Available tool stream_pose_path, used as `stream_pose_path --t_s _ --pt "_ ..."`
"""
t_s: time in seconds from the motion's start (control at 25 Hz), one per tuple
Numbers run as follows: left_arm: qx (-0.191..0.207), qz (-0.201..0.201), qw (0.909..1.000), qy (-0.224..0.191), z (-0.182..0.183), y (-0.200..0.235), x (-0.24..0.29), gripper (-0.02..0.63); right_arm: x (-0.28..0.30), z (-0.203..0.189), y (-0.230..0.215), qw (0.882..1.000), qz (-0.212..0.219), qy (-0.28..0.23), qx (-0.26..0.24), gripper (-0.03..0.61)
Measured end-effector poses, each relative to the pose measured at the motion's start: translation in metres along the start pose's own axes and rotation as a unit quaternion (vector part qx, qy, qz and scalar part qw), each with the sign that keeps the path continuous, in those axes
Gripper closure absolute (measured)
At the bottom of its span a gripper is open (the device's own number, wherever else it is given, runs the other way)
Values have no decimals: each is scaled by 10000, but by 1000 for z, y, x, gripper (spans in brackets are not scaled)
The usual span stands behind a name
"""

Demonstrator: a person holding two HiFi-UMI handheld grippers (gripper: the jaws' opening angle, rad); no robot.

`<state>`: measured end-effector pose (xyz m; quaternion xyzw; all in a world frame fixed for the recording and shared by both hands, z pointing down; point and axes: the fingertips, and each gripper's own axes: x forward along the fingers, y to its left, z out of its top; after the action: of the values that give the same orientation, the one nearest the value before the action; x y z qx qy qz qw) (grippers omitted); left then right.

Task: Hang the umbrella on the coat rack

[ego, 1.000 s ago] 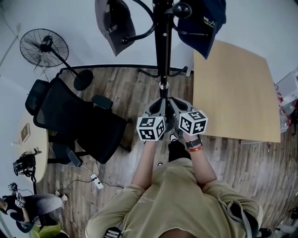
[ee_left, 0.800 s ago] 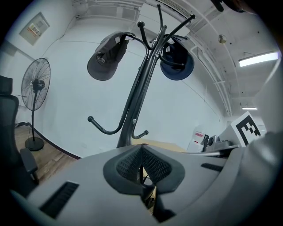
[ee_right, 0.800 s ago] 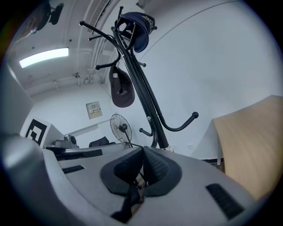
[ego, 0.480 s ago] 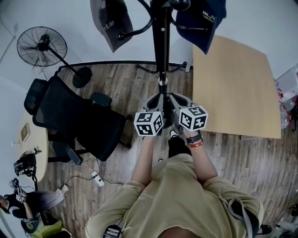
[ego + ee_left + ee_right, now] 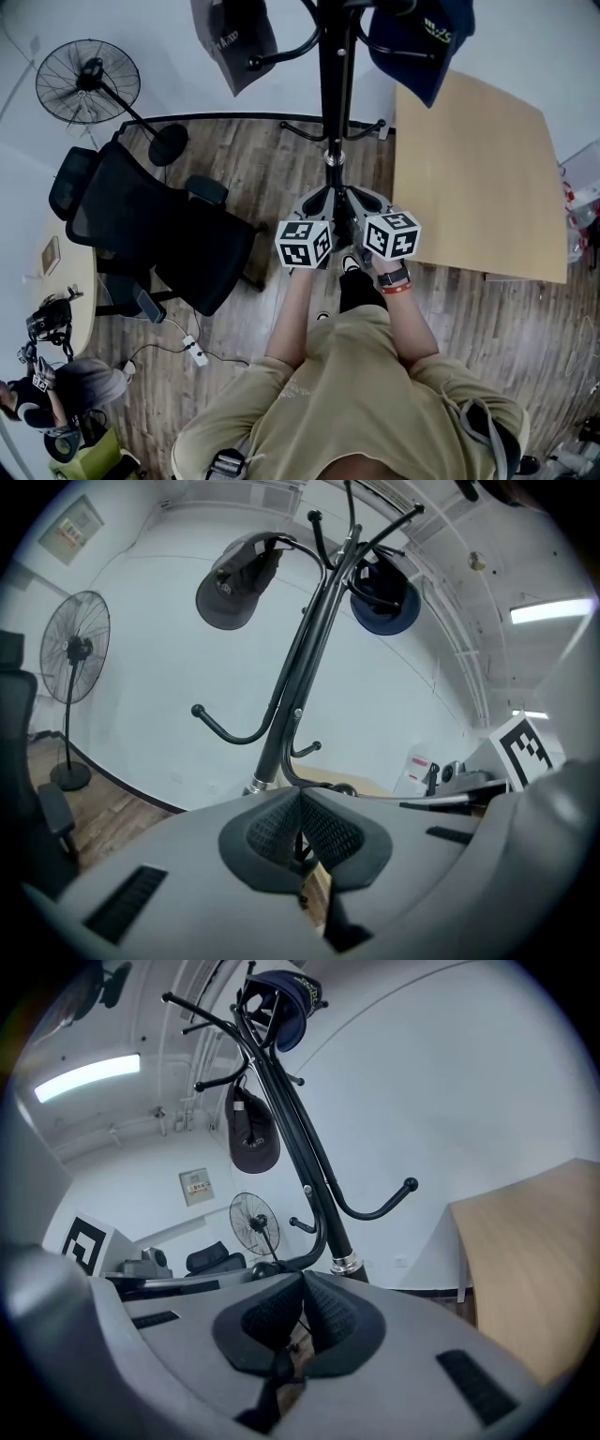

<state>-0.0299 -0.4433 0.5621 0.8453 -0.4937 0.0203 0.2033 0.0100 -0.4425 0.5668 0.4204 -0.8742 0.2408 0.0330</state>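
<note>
Umbrella's thin dark strap [image 5: 275,1370] pinched by both tongs, close in front of the tall black metal coat rack [image 5: 336,103].

The left gripper [image 5: 300,803] and right gripper [image 5: 303,1283] are held side by side, each with its ribbed pads pressed together on the strap. The rest of the umbrella lies below them and cannot be made out. A grey cap [image 5: 234,42] and a navy cap [image 5: 422,42] hang on the rack's upper hooks. Its lower curved hooks are bare. A pale wooden table [image 5: 478,178] stands to the right and a black office chair [image 5: 150,234] to the left.
</note>
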Motion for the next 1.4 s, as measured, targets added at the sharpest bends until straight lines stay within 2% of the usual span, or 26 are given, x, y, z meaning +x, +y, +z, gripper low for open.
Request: stream_pose_path --t_s 0.12,0.28,0.44,0.88,1.28,1.4 --pt "-243 -128 9996 -93 -3 1 2 591 3 -3 -1 10000 -35 -30 -13 561" --pt "-263 -205 9994 -114 -7 1 3 591 4 -8 0 10000 -19 -3 -26 561" --pt "-111 -216 9997 -9 -12 1 7 591 7 -13 3 10000 -13 38 -58 560" --pt "678 -156 9973 235 -16 -5 7 591 9 -19 2 10000 -59 -5 -36 558" --pt "647 -168 9976 178 -18 -10 1 591 2 -21 5 9998 -171 51 -97 549" --pt "547 -245 9980 181 -20 -13 -2 589 -4 -20 3 9997 -245 -11 19 561"
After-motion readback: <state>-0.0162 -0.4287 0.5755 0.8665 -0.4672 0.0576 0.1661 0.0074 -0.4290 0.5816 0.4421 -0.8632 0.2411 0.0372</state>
